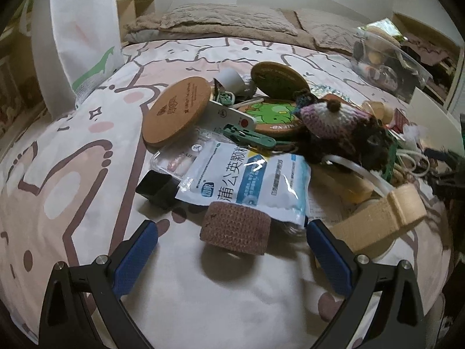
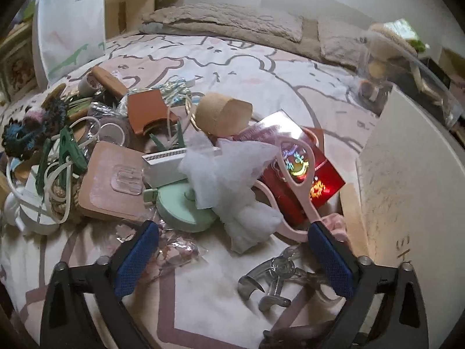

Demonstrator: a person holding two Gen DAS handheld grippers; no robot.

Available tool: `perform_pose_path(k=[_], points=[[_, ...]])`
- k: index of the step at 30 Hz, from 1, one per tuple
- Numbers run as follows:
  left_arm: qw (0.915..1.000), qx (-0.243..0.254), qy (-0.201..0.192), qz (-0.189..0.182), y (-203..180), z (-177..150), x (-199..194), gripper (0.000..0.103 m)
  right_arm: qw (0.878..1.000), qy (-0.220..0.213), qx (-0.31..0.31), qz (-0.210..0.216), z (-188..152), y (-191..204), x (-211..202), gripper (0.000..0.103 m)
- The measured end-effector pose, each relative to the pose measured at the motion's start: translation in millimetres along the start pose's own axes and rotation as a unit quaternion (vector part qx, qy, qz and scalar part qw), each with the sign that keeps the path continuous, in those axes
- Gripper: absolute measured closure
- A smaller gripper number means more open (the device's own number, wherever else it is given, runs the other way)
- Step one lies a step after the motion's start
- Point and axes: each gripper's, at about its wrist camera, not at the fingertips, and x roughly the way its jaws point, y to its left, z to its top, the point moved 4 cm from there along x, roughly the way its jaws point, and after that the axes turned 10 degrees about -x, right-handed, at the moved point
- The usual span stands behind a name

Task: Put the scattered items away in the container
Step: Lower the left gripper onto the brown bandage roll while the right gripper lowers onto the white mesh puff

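Note:
In the left wrist view my left gripper [image 1: 232, 228] stands open over the bed, and a brown bandage roll [image 1: 237, 226] lies between its blue fingertips, apart from both pads. Behind the roll lie a white and blue sachet [image 1: 250, 183], cork coasters [image 1: 177, 110] and a knitted toy [image 1: 340, 119]. My right gripper [image 2: 232, 231] is open too, with a clear hair claw clip [image 2: 270, 279] on the sheet between its fingers. Pink scissors [image 2: 299, 174] reach to its right fingertip. The clear plastic container [image 2: 407, 64] stands at the far right with items inside.
A heap of small items covers the patterned bedsheet [image 2: 232, 67]: white gauze [image 2: 232, 180], a red packet [image 2: 319, 180], a mint tape measure [image 2: 180, 206], green clips and cords. A white board [image 2: 407, 174] rises close on the right. A white bag [image 1: 84, 29] stands far left.

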Motion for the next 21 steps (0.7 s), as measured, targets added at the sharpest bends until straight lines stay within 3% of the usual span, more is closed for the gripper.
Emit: perform_pose_path(k=[1,5,8,10,12,14,19,21], points=[[1.0000,0.003,0.001,-0.002,-0.6,-0.5,-0.1,0.005,1.000,-0.002,-0.007,0.004,0.8,2.0,-0.8,0.028],[0.9999,0.008,0.004,-0.015,-4.0,-0.5,-2.1,0.015,0.999,-0.007,-0.033,0.001,2.1,9.9,-3.5,0.039],[0.9996,0.012,0.007,-0.026,-8.0,-0.8,-3.4,0.025,0.999,-0.013,-0.037,0.016,2.7,11.0,-4.3,0.052],[0.9991,0.006,0.013,-0.039,-8.9,-0.5,-3.3,0.032,0.999,-0.015,-0.033,0.028,2.3,9.6,-3.5,0.055],[0.9991,0.003,0.014,-0.040,-9.4,-0.4,-3.9,0.033,0.999,-0.016,-0.032,0.034,2.4,8.3,-4.0,0.066],[0.9990,0.005,0.013,-0.042,-10.0,-0.1,-5.5,0.041,0.999,-0.017,-0.028,0.037,3.1,5.3,-5.0,0.089],[0.9992,0.001,0.010,-0.038,-7.3,1.8,-10.5,0.058,0.998,-0.027,-0.015,0.056,4.4,-0.3,-12.2,0.099],[0.9992,-0.002,0.012,-0.037,-5.5,2.0,-10.8,0.059,0.997,-0.032,-0.013,0.063,5.3,-0.8,-16.2,0.099]])
